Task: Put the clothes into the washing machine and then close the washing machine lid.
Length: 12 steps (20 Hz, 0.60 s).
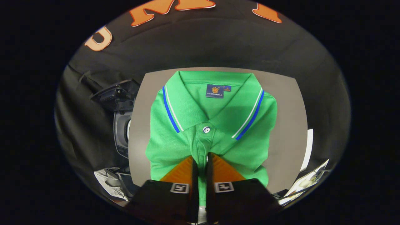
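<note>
A folded green polo shirt (187, 137) with blue and white collar stripes lies flat on a grey table (286, 125), collar pointing away from me. My gripper (201, 160) is over the shirt's near half, its two fingers drawn close together on the button placket just below the white button. A narrow fold of green cloth shows pinched between them. The washing machine (121, 132) stands beside the table to the left of the shirt, with its dark lid (116, 95) raised open.
A crumpled grey cloth (111, 182) lies low to the left of the table, below the machine. White papers (307, 179) sit past the table's right edge. The booth's black cloth wall rises behind the table.
</note>
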{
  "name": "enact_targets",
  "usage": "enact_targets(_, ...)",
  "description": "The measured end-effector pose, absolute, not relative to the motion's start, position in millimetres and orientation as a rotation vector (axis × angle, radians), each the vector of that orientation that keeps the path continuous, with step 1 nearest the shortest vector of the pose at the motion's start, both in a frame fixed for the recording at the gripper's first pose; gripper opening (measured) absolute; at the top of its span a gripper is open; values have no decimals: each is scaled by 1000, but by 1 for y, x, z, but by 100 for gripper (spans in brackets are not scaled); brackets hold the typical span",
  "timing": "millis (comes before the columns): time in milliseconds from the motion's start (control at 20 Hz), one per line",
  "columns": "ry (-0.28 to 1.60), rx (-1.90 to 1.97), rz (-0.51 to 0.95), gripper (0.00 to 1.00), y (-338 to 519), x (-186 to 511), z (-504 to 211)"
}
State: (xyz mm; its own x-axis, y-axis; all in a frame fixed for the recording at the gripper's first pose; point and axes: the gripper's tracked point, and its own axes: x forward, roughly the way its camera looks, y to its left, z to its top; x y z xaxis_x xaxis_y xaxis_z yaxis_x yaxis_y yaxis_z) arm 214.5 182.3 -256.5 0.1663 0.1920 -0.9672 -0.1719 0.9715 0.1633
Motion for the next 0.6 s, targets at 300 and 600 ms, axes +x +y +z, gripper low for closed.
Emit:
enact_targets(300, 867, 138, 265, 8, 182, 216, -244)
enact_targets(600, 349, 214, 258, 8, 175, 217, -216)
